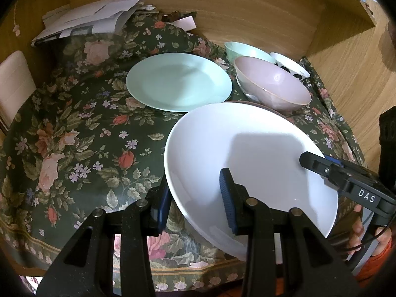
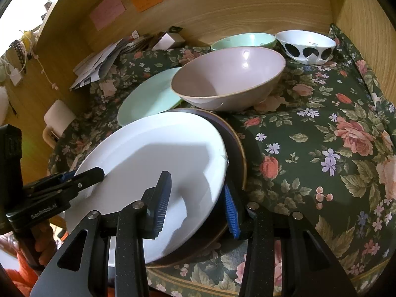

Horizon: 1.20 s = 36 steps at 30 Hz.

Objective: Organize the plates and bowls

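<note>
A white plate point(image 1: 247, 153) point(image 2: 148, 158) lies tilted over a dark brown plate point(image 2: 235, 148) near the table's front. My left gripper point(image 1: 195, 193) is open with its jaws astride the white plate's left rim. My right gripper point(image 2: 198, 198) is open astride its right rim, one finger point(image 2: 163, 195) over the plate, the other point(image 2: 231, 212) outside it. Each gripper shows in the other's view, the right one point(image 1: 329, 170) and the left one point(image 2: 81, 178). Behind stand a mint plate point(image 1: 178, 81) point(image 2: 148, 96), a pink bowl point(image 1: 272, 84) point(image 2: 227, 76), a mint bowl point(image 1: 245, 49) point(image 2: 245, 39) and a white bowl with black spots point(image 1: 289, 66) point(image 2: 307, 47).
The floral cloth point(image 1: 74, 136) point(image 2: 321, 136) covers the table. Papers point(image 1: 91, 17) point(image 2: 99, 64) are piled at the back left. Wooden walls point(image 1: 247, 12) point(image 2: 235, 7) enclose the back and right. A white chair back point(image 1: 14, 81) stands at the left.
</note>
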Available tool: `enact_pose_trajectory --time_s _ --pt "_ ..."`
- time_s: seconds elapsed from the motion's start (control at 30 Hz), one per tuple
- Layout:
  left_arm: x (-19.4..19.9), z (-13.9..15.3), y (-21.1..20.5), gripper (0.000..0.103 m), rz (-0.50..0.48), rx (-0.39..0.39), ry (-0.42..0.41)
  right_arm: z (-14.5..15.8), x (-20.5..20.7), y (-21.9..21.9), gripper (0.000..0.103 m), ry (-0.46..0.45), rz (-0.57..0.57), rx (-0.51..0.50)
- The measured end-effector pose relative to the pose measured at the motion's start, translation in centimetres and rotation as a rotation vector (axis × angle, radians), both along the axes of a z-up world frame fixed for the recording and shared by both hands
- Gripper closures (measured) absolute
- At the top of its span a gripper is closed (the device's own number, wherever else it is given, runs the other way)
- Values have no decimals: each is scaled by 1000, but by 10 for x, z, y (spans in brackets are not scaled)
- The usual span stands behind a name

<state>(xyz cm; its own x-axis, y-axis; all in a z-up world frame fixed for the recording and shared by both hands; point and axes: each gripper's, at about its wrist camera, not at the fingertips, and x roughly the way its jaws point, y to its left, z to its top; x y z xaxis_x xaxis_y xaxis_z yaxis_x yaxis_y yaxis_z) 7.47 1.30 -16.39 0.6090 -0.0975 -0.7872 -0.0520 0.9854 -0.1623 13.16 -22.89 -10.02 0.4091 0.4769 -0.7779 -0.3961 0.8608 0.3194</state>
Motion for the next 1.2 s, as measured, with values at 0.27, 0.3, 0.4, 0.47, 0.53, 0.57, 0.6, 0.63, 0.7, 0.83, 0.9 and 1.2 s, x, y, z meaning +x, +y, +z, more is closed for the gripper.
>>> enact_pose_trajectory --time_s 0.27,0.3,0.4,0.47,0.53,0.57,0.6,0.63,0.7,0.83,0.9,1.2 --pt "6 -8 3 66 13 -7 21 -1 4 4 64 -2 12 -16" --pt "6 -8 3 66 12 -5 20 -1 4 4 64 -3 13 -17" --pt "7 -8 3 66 15 -3 19 -1 5 4 64 -4 17 -22" --pt "9 -8 4 66 18 -3 20 -1 5 3 64 -3 18 -21" --pt "10 -8 4 66 20 2 18 0 5 4 64 -4 18 -22" --pt "11 -8 4 66 22 12 15 1 6 3 64 -8 15 -26" --pt "11 -9 3 66 22 21 13 2 5 2 63 -14 11 -31" --pt "11 -9 2 67 21 30 10 5 5 1 63 -40 -1 -53" --pt "13 -10 -1 67 15 37 11 8 4 1 63 -66 -1 -83" --pt "15 -12 -2 66 11 22 15 7 4 -2 63 -66 -2 -96" --pt "16 -12 -2 67 10 23 14 5 4 -3 63 -64 -7 -108" --pt "16 -1 5 63 15 44 -7 22 7 -7 60 -94 -27 -80"
